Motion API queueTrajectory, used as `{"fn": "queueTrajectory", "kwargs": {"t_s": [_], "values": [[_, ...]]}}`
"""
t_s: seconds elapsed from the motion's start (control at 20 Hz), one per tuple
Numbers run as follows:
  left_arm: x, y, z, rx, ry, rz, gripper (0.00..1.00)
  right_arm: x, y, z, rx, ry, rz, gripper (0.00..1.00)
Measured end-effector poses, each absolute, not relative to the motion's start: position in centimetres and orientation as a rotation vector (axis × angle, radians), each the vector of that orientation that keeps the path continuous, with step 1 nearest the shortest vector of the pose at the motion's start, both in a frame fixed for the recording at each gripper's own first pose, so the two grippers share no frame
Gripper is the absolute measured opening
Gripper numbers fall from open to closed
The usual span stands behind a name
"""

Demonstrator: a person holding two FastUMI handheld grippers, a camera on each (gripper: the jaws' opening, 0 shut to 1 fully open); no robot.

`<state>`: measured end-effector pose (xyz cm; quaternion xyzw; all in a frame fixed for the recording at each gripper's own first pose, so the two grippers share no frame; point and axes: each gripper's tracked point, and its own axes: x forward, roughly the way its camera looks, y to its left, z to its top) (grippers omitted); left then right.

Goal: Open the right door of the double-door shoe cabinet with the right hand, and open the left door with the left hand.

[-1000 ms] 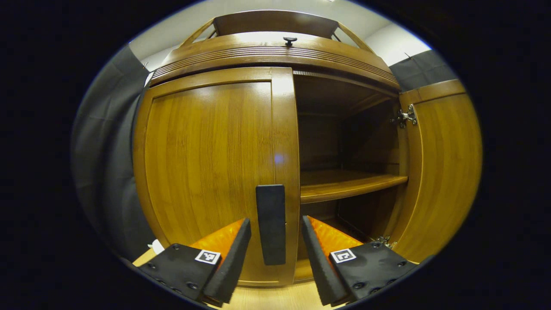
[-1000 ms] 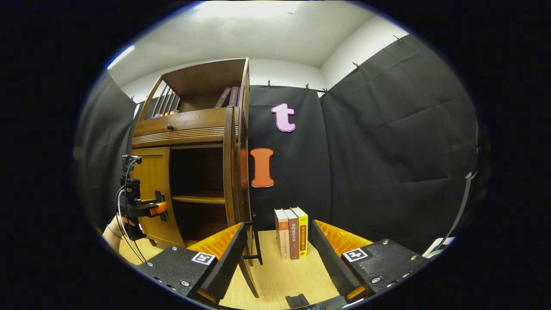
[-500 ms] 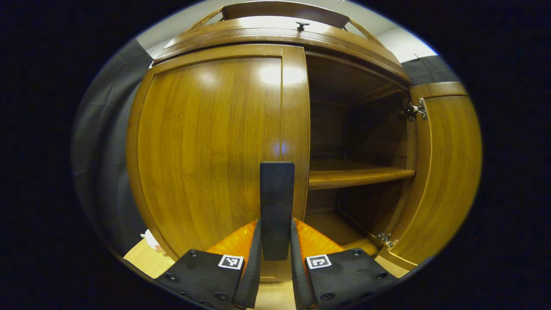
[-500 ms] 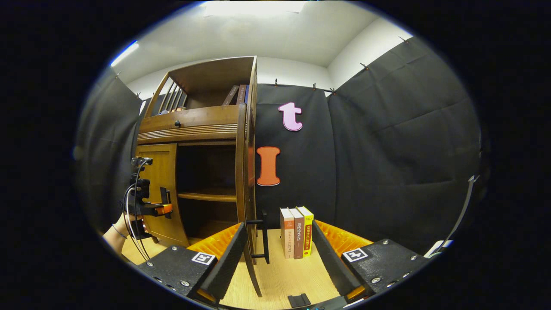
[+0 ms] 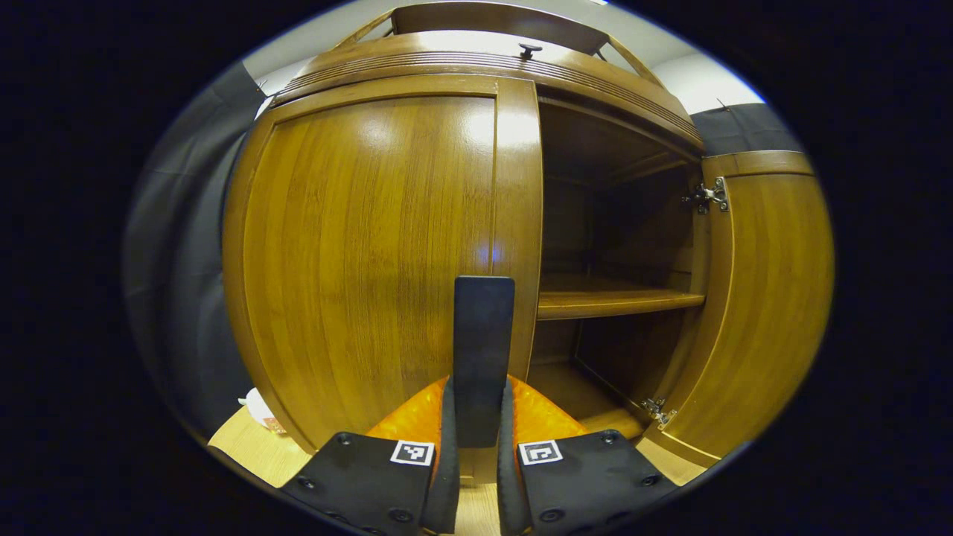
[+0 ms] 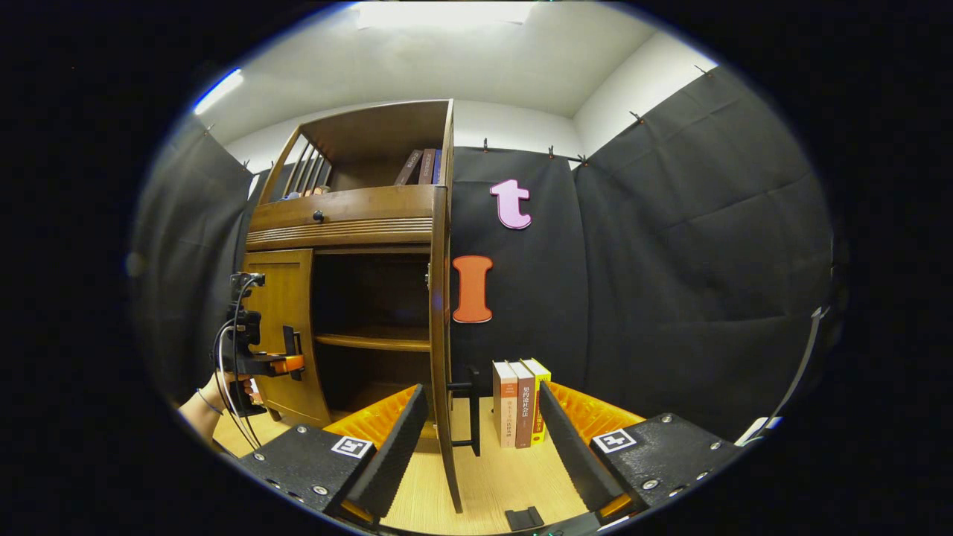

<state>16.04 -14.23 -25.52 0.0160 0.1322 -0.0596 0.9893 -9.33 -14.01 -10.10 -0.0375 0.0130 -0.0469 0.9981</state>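
Two doors, one open: the left claw (image 5: 476,476) is clenched on the upright black handle (image 5: 483,350) of the closed left door (image 5: 357,246), beside the open right door (image 5: 767,298). The right claw (image 6: 476,447) hangs released, farther off.

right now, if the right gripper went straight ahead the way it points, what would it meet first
Probably the open right wooden cabinet door, edge-on between the open right gripper's fingers, with its black bar handle. Three upright books stand behind; depth is unclear.
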Motion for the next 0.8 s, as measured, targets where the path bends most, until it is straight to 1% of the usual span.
{"fn": "queueTrajectory", "kwargs": {"t_s": [0.5,0.8], "values": [[14.9,-14.6,-23.9,-0.011,0.272,-0.222,0.27,-9.5,-11.7,-9.8,-0.071,0.022,-0.067,0.92],[13.3,-13.8,-23.5,-0.006,0.282,-0.247,0.27,-10.0,-10.3,-8.9,-0.073,0.004,-0.049,0.92]]}}
